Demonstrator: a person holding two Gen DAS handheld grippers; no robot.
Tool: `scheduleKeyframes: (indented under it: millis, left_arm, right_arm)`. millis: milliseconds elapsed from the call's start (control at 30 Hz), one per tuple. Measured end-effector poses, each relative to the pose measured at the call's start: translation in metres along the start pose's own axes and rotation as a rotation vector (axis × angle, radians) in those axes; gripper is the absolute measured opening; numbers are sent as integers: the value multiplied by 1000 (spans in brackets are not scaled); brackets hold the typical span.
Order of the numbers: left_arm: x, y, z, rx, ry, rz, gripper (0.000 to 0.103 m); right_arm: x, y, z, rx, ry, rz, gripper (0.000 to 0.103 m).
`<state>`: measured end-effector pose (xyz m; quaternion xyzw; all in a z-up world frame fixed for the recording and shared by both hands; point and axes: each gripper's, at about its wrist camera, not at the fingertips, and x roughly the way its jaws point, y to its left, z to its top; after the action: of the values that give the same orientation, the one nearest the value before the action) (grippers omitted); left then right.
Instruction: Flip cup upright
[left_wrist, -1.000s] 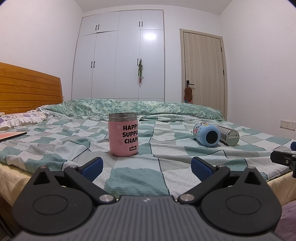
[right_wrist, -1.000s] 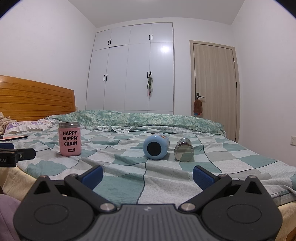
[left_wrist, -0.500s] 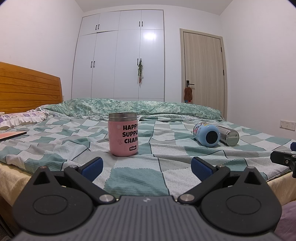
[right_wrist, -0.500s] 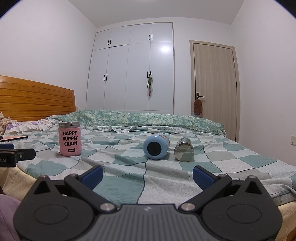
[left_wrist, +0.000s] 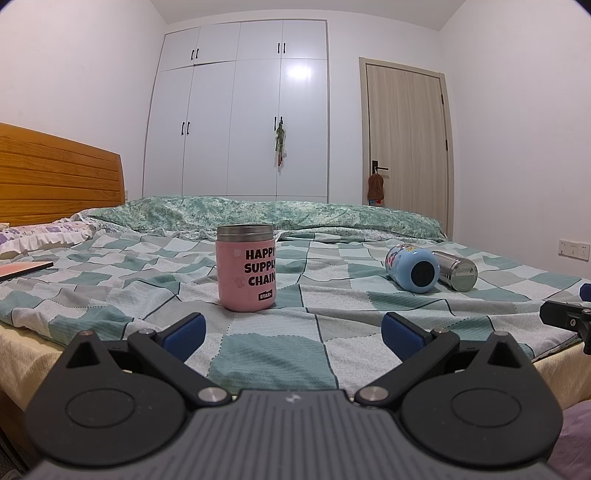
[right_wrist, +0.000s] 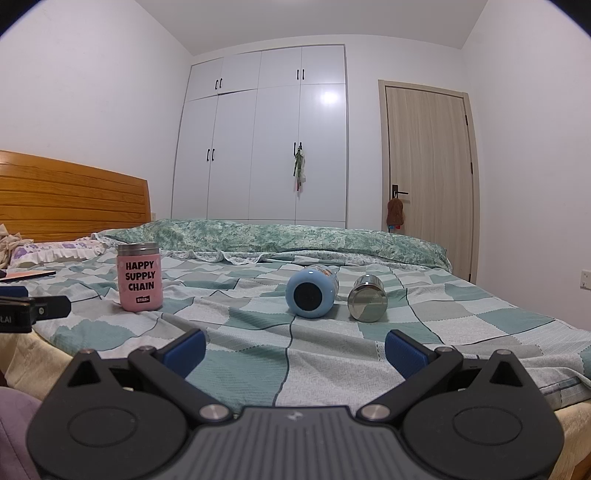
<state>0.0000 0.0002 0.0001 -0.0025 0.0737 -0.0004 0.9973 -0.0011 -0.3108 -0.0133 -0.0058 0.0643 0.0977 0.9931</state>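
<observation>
**Nothing is moving yet: both grippers are waiting short of the cups**

Nothing is shifting between the earlier frames and this one; both views are matching them, and the cups are lying exactly where they were.

The left gripper (left_wrist: 291, 328) is hovering at the near edge of the bed (left_wrist: 277, 354), its blue pads spread wide apart and empty. The right gripper (right_wrist: 295, 345) is doing the same, pads apart, gripping nothing.

Taking the pink cup (left_wrist: 246, 266) as the landmark: it is already standing upright with its steel rim on top. To its right, well apart from it, 2 cups are lying on their sides, the blue cup (right_wrist: 311, 290) and, just beside that on its far-right side, the steel cup (right_wrist: 367, 298). Both are pointing their round ends toward the cameras.

The step in hand looks like the approach to 1 of the 2 toppled cups, and the right gripper is facing them more squarely. To do it well, I would be keeping the pads wide, coming in low over the quilt and closing across the barrel rather than the end cap. Because the 2 cups are lying so close, a pad going between them is likely to nudge the neighbour. The soft bedding is probably making a poor base, so setting the cup down flat matters.
</observation>
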Motion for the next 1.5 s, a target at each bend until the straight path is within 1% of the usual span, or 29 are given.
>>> scheduleKeyframes:
  millis: [800,967,1000,1067,1100,1167,1333,1433,1500]
  left_arm:
    - [0,0,0,-1,0,1,103]
    - [-1,-3,2,8,11,-1,103]
    - [-2,-3,2,10,14,-2,103]
    - [1,-4,6,15,35,-10,103]
    - [3,-4,6,16,43,-14,103]
    - [12,-3,10,18,51,-34,103]
    - [34,-11,34,55,49,-71,103]
    - [56,-16,46,75,62,-97,103]
    - [74,-21,55,92,72,-118,103]
  right_arm:
    - [0,-1,-1,-1,-1,-1,103]
    - [0,2,0,-31,11,-5,103]
    - [2,4,1,-36,25,8,103]
    - [5,8,5,-41,66,65,103]
    - [7,9,8,-44,69,77,103]
    - [16,10,17,-51,73,94,103]
    - [54,10,45,-38,111,131,103]
    - [79,5,62,-31,138,124,103]
    - [102,-3,76,-15,174,113,103]
